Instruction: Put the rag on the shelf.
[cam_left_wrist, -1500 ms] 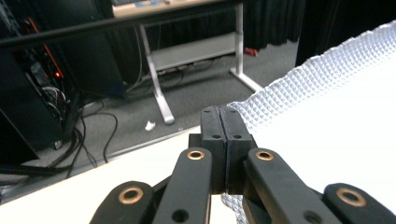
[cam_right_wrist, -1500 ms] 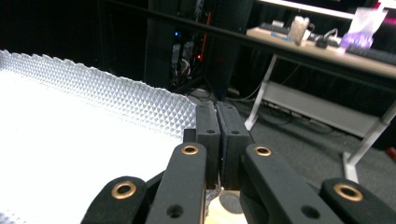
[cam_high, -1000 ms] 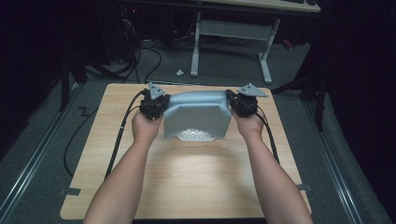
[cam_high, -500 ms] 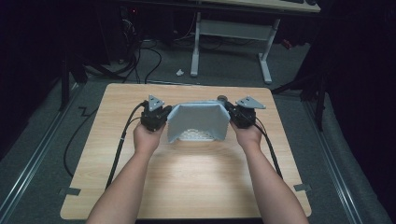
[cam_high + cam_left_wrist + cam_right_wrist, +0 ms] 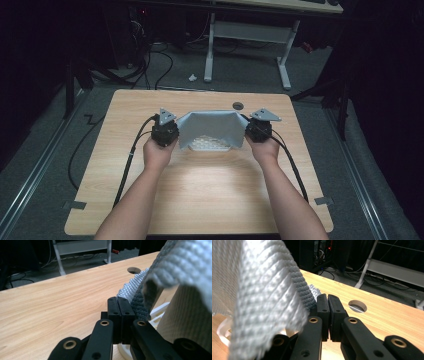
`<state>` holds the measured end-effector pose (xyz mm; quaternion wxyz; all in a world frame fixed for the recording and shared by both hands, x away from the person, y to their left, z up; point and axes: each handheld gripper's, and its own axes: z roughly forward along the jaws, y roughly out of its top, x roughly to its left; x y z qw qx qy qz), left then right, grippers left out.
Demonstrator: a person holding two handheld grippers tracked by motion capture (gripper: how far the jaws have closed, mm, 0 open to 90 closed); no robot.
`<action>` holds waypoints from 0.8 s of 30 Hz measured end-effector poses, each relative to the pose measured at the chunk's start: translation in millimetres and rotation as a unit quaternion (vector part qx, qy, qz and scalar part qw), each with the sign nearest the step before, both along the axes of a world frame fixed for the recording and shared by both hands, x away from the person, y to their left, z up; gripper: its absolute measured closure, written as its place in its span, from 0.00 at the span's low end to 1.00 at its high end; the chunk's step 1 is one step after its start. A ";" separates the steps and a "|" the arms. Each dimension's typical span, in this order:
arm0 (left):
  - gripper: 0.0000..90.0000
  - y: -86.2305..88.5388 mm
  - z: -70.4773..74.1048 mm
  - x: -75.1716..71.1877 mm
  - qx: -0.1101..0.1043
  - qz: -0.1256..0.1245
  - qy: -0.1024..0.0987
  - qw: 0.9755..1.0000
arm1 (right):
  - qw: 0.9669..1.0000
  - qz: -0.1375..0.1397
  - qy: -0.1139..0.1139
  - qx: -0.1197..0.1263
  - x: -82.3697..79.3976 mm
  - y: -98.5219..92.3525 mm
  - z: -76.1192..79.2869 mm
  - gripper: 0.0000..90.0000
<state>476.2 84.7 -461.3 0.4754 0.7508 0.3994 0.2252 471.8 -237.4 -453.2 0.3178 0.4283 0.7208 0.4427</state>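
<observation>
Both hands are bringing the grey cloth [image 5: 210, 127] lower toward the bench [image 5: 200, 195] than a second ago, the high view showing it stretched between the left gripper [image 5: 172, 131] and right gripper [image 5: 250, 129], draping over a white rack [image 5: 210, 144] below. Along the left gripper [image 5: 117, 303], closed jaws are pinching cloth [image 5: 175, 270] hanging just beside them, above the rack [image 5: 157, 312]. Along the right gripper [image 5: 328, 301], jaws are likewise clamping cloth [image 5: 262, 290]; uneven lowering could be letting one edge slip off the rack.

- Both forearms reach forward from the near edge, roughly parallel.
- The left gripper [image 5: 165, 131] sits in the left hand [image 5: 159, 151], jaws pressed together.
- The right gripper [image 5: 259, 129] sits in the right hand [image 5: 265, 148], jaws likewise clamped.
</observation>
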 end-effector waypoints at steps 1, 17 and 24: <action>0.99 -0.2 -1.2 -0.3 -0.002 -0.001 0.001 1.000 | 1.000 0.000 0.000 0.002 -0.3 0.1 -0.9 0.99; 0.99 -3.1 -13.5 -2.8 0.000 -0.012 0.019 1.000 | 1.000 -0.011 0.014 0.012 -8.0 -5.3 -19.0 0.99; 0.89 2.9 -14.3 -4.1 -0.009 0.000 0.022 1.000 | 1.000 -0.011 0.022 0.013 -8.6 -4.1 -21.7 0.93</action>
